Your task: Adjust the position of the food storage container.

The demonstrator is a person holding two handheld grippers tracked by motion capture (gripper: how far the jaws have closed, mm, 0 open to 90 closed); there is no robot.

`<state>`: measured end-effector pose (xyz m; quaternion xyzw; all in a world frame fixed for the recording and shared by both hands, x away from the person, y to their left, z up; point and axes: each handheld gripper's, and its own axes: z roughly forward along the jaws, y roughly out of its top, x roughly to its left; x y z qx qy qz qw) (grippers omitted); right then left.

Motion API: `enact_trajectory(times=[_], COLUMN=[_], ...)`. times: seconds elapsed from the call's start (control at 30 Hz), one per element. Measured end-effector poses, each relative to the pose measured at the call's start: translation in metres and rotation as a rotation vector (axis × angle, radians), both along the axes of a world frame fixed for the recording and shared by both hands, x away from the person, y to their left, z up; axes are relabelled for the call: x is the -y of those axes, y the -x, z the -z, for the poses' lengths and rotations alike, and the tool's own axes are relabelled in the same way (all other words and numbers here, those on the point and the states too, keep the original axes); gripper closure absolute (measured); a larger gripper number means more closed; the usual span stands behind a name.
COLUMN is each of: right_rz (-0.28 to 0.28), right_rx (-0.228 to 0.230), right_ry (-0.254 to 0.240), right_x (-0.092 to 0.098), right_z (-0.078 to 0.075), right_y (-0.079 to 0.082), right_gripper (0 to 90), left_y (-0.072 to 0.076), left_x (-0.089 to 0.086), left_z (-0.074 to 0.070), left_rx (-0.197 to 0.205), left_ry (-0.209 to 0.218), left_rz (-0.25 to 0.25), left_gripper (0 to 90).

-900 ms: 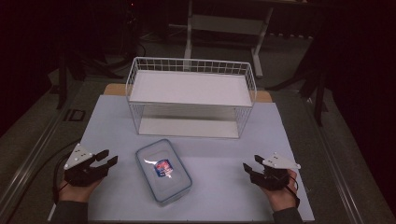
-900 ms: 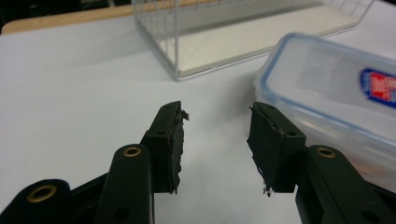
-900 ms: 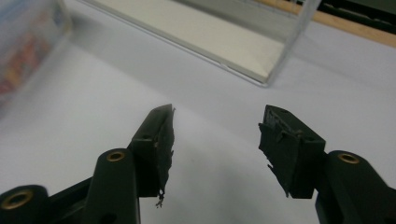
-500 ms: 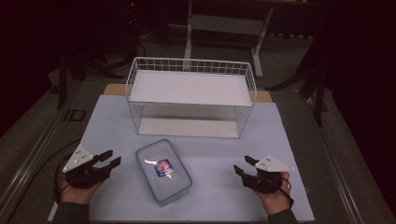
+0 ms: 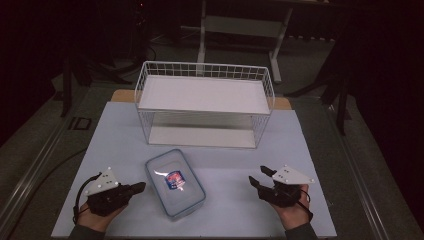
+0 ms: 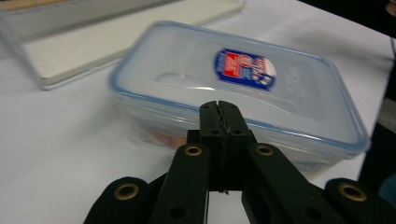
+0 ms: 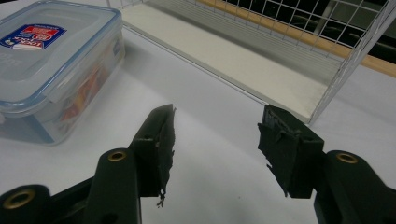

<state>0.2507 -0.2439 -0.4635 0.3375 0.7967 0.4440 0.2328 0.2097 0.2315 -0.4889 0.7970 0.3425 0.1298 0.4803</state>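
A clear plastic food box (image 5: pixel 175 182) with a blue-rimmed lid and a red and blue label lies on the white table top, near the front. My left gripper (image 5: pixel 139 187) sits just left of it, jaws pressed together with nothing between them; the left gripper view puts the box (image 6: pixel 238 88) right beyond the tips (image 6: pixel 219 106). Right of the box, my right gripper (image 5: pixel 259 176) rests on the table with its jaws spread apart and empty. In the right gripper view the box (image 7: pixel 49 56) lies to the upper left of the gripper (image 7: pixel 215 122).
A white wire shelf rack (image 5: pixel 205 102) with two tiers stands behind the box across the middle of the table; its lower tier (image 7: pixel 233 60) lies just ahead of the right gripper. The table's front edge (image 5: pixel 200 236) runs close under both hands. Dark floor surrounds the table.
The right gripper has slid left toward the box and opened wider. The left gripper has moved right, closer to the box, and its jaws have come together.
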Motion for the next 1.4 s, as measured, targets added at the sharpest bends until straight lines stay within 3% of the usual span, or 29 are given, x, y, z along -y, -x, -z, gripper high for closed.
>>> enact_trajectory(times=[0.4,0.7,1.03,1.4], right_rz=[0.0,0.001,0.0,-0.008], right_rx=[0.001,-0.001,0.001,0.0], right_ry=[-0.006,-0.012,-0.013,-0.009], right_x=[0.002,0.003,0.003,0.001], right_z=[0.0,0.0,0.0,0.001], right_y=[-0.001,-0.001,-0.001,-0.002], right_gripper=[44.7,44.8,45.1,45.4], left_y=[0.003,0.005,0.007,-0.001], left_x=[0.025,0.03,0.035,0.067], left_z=[0.012,0.011,0.011,0.01], left_rx=[-0.029,-0.029,-0.032,-0.018], left_ry=[-0.151,-0.141,-0.162,-0.174], left_rz=[0.119,0.145,0.176,0.234], left_gripper=[89.9,90.0,90.0,90.0])
